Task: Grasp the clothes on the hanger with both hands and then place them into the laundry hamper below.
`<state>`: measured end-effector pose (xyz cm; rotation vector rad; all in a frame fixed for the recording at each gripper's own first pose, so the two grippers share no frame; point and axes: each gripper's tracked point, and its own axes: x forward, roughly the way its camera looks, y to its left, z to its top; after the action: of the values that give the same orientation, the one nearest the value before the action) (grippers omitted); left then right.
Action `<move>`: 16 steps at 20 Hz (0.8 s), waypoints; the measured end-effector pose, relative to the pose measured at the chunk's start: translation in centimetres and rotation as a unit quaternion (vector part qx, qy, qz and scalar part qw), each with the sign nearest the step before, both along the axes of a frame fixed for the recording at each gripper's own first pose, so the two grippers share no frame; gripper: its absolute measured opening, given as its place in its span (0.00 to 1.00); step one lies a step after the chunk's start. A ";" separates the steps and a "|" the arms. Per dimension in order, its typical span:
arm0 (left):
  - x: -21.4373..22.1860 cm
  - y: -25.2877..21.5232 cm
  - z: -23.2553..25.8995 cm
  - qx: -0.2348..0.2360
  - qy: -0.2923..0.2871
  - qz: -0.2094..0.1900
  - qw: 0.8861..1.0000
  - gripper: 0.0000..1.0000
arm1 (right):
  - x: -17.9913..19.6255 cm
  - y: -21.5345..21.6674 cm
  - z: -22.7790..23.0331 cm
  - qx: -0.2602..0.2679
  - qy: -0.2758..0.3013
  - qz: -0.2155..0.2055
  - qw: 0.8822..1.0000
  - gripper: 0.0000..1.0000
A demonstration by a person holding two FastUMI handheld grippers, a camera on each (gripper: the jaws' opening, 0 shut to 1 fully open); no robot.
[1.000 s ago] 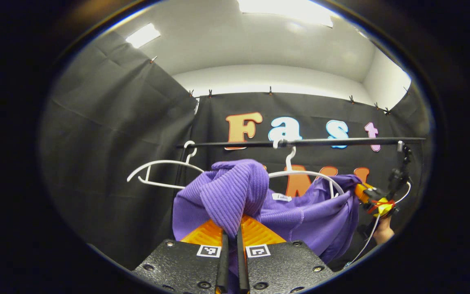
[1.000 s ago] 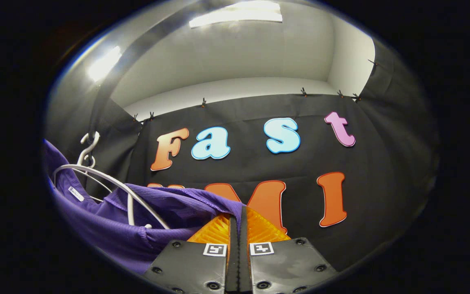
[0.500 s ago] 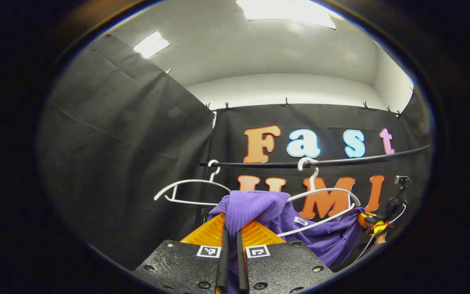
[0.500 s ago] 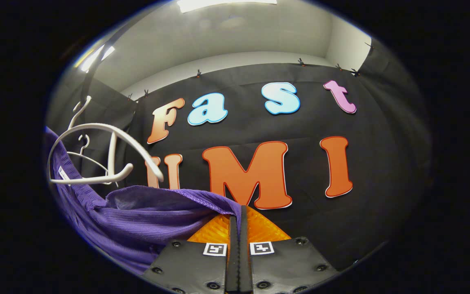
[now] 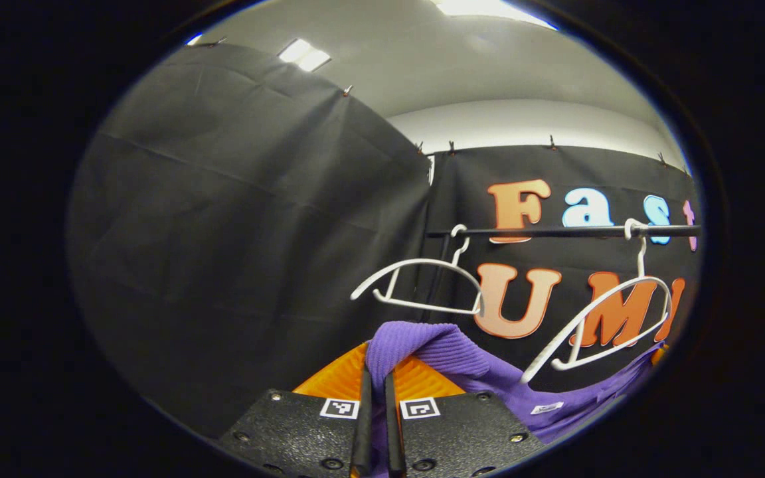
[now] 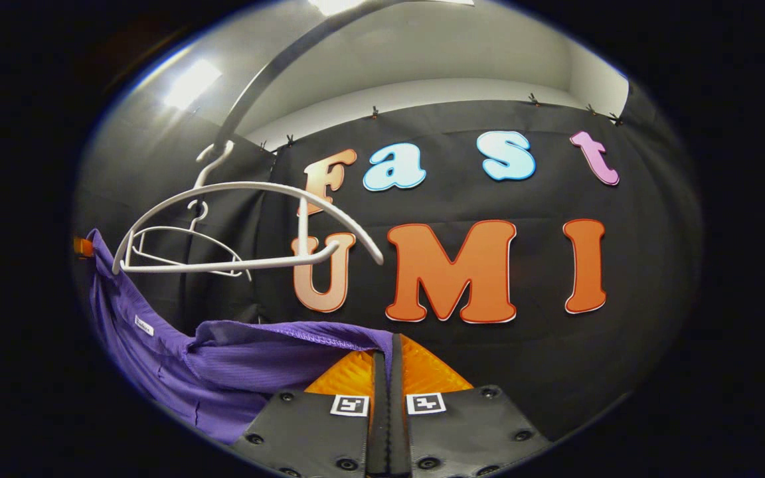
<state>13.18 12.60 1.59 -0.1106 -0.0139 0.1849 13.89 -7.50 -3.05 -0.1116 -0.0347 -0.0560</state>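
In the left gripper view, the left gripper [image 5: 374,398] has its jaws pinching a bunched fold of the purple garment [image 5: 449,352], which trails off to the right below the bare white hanger [image 5: 598,322] on the black rail [image 5: 555,232]. In the right gripper view, the right gripper [image 6: 387,378] jaws pinch the garment's hem, the cloth sagging leftward beneath that hanger

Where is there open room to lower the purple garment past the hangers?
Open: below both white hangers, where the purple garment hangs clear of the near hanger. Crowded: up at the rail, where the far hanger hangs too.
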 end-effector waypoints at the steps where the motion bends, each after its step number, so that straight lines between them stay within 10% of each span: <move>1: -0.3 0.8 -0.5 0.002 0.006 0.006 1.000 0.09 | -0.2 0.4 -0.1 -0.010 0.002 0.005 1.000 0.07; 7: -1.4 0.0 -3.0 0.052 0.042 -0.009 0.998 0.09 | -1.9 3.4 -0.9 -0.041 0.020 0.045 0.998 0.07; 16: -3.3 -21.0 -18.5 -0.027 0.170 -0.213 0.962 0.09 | -4.0 7.9 -7.9 0.002 0.107 0.090 0.990 0.02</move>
<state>9.88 -8.42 -16.86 -0.1331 0.3566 -0.2278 9.89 0.42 -11.00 -0.1092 0.1702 0.1364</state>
